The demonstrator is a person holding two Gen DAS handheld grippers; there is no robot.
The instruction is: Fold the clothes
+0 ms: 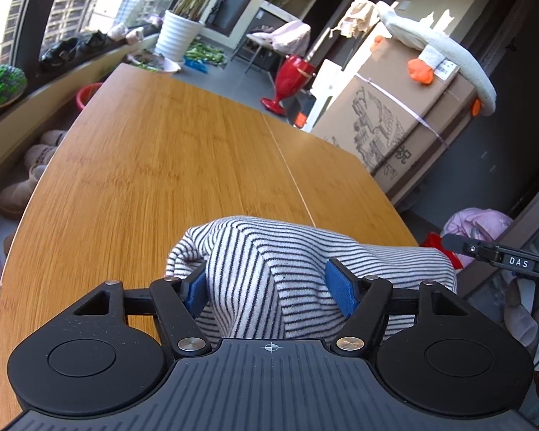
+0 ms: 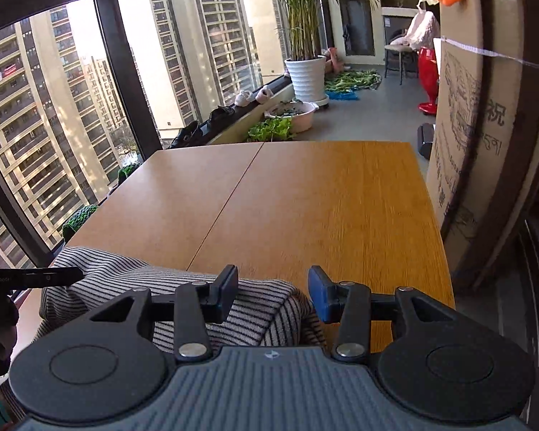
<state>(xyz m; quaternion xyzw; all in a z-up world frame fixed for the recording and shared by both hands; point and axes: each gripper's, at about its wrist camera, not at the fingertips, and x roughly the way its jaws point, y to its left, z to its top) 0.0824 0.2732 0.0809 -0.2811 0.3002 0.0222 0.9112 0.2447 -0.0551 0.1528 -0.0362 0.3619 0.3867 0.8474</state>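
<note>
Right wrist: striped garment (image 2: 255, 309) at table (image 2: 341, 197) near edge, far half bare.

Garment (image 1: 305, 273) bunched on table (image 1: 183, 151) at its near edge. Left gripper (image 1: 275, 287) astride the garment's hump, right gripper (image 2: 273, 294) above its right end. Beyond table's far end, potted plant (image 2: 305, 72); right of table, cardboard box (image 1: 395, 118).

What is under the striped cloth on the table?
The striped cloth lies bunched on the wooden table, near its front edge. Bare wood shows all around it. Whether anything else lies beneath cannot be seen, because the cloth covers that spot.
</note>
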